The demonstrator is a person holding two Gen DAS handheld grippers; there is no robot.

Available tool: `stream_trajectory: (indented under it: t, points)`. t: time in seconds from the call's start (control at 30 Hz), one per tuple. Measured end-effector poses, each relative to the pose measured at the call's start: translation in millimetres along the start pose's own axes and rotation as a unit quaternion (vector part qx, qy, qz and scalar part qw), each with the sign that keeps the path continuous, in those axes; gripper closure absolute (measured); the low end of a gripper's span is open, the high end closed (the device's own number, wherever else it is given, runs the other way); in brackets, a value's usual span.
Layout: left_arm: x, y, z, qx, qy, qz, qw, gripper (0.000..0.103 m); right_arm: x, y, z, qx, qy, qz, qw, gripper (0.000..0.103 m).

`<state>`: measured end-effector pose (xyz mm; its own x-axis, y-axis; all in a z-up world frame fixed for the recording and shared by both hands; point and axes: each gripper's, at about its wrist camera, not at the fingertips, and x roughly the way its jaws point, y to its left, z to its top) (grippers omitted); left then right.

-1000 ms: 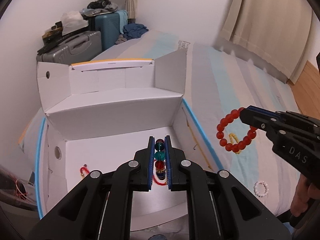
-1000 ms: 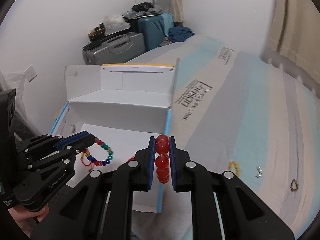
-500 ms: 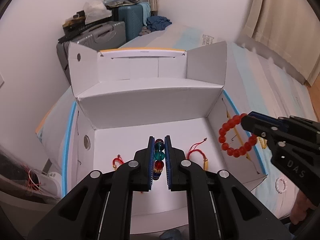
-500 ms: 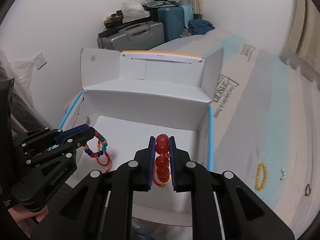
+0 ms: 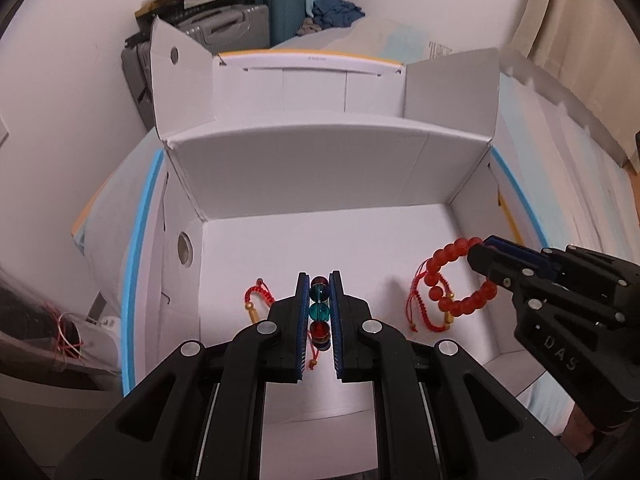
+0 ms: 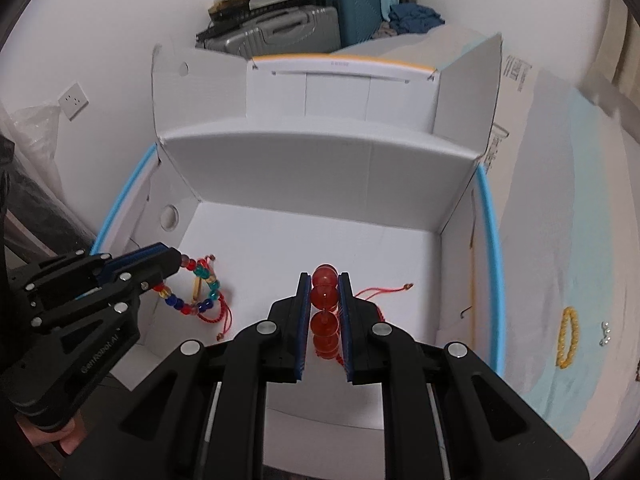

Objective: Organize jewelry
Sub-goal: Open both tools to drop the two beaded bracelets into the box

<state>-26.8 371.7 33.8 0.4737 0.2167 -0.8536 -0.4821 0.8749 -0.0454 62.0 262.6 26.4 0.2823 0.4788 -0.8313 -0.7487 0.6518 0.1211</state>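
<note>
**The bed and what sits on it**

The bed (image 6: 560, 200) has a cover with pale blue and grey stripes and some printed words. A big white box (image 6: 452, 204) with blue edges sits right on it, with its flaps open. Beside the box, on the cover, lies a yellow bead bracelet (image 6: 568, 337). Near that is a tiny silver thing (image 6: 605, 333). Blue clothes (image 6: 416, 16) are piled at the far end.
</note>
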Motion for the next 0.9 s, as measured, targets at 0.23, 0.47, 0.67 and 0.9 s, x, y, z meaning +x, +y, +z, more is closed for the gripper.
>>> stream_trajectory:
  t: [0.23,0.47,0.67,0.9]
  points:
    - [16.6,7.1,-3.2,-0.003,0.021,0.002,0.9998,0.094,16.2,-1.3,-4.0,0.003,0.019,0.000,1.000,0.090]
    - [30.1,10.7,-6.6,-0.011,0.039,0.007,0.9991,0.093,28.7,2.9,-7.2,0.002,0.033,-0.004,0.999,0.090]
    - [32.7,8.4,-7.6,-0.008,0.043,0.009,0.9990,0.093,36.1,2.8,-10.1,0.004,0.038,-0.007,0.999,0.089]
    - [21.5,10.0,-5.3,-0.010,0.028,0.017,0.9994,0.087,28.9,1.1,-9.8,0.007,0.026,-0.005,1.000,0.074]
